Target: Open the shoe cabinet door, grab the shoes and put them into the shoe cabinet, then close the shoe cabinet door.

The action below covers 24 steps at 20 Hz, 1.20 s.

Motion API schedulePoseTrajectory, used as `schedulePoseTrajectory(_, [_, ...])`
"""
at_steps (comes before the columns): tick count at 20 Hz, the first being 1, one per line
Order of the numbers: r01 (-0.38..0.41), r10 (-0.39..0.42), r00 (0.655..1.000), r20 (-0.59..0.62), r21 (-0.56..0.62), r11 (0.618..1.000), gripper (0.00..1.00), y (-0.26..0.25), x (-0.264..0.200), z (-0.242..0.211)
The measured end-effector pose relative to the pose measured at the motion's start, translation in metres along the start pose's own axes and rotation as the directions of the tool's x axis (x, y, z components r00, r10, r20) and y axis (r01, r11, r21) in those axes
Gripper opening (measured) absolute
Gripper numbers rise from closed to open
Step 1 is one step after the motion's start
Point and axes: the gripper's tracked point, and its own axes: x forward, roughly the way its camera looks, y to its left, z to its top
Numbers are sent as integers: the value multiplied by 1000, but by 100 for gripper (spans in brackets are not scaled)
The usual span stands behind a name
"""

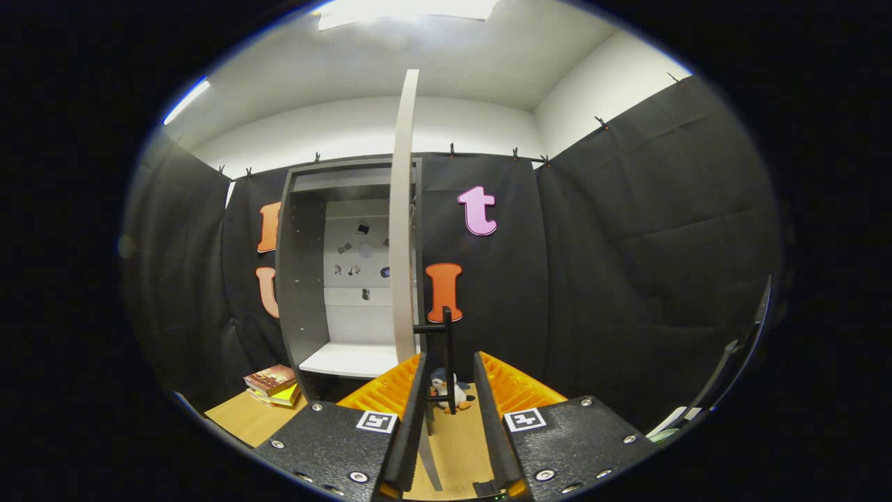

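- The shoe cabinet (303, 279) stands against the black cloth wall, a tall dark-framed unit with a pale back panel and a white shelf (348, 359) low inside it.
- The cabinet door (403, 223) is swung out toward the camera and shows edge-on as a tall pale slab, hinged at the cabinet's right side and reaching down between the fingers.
- A black bar handle (447, 355) sits upright on the right face of the door, low down, standing off it on short posts.
- The gripper (451, 390) is released: its two fingers are spread apart, one on each side of the door's lower edge and handle, and neither is seen pressing on them.
- The wooden floor (244, 418) runs under the cabinet and between the fingers.
- A small stack of books (273, 385) lies on the floor just left of the cabinet's foot.
- A little plush toy (440, 392), white and dark with orange feet, sits on the floor beyond the fingers, just behind the handle.
- The shoes cannot be made out.
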Motion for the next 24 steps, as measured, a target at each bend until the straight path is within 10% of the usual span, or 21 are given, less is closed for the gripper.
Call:
schedulePoseTrajectory(11, [-150,150,989,-10,23,988,88,49,-12,-3])
schedulePoseTrajectory(24, [-239,233,959,-163,-15,971,92,85,-14,-58])
